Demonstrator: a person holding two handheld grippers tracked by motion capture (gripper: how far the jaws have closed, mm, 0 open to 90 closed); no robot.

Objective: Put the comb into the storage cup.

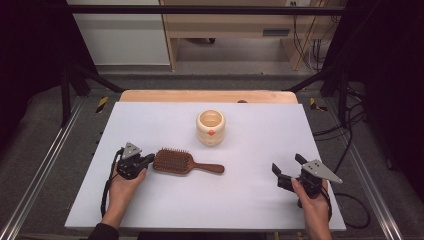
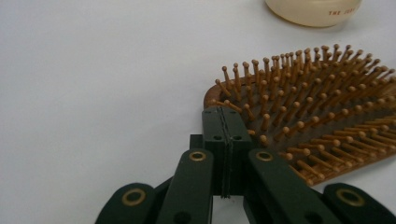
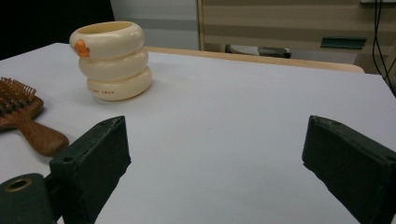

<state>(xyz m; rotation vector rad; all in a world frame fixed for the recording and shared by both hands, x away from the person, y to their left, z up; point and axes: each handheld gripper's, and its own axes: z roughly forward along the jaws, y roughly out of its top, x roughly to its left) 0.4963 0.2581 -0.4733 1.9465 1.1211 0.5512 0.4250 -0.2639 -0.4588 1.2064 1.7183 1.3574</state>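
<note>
We see the brush (image 1: 187,162) lying bristles-up on the white worktop (image 1: 250,200), handle pointing right, in front of the cream cup (image 1: 210,127). Our left gripper (image 1: 148,160) has its jaws closed on nothing, tips at the brush head's rounded end. Our right gripper (image 1: 287,167) rests well apart, jaws wide open and empty.

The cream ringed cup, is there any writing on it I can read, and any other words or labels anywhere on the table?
"THE" in small red capitals, low on the cream cup, seen in the left gripper view; the word after it is too blurred to read.
The same red print on the cup's bottom ring in the right gripper view is too small to read.
The hairbrush bears no readable text.
</note>
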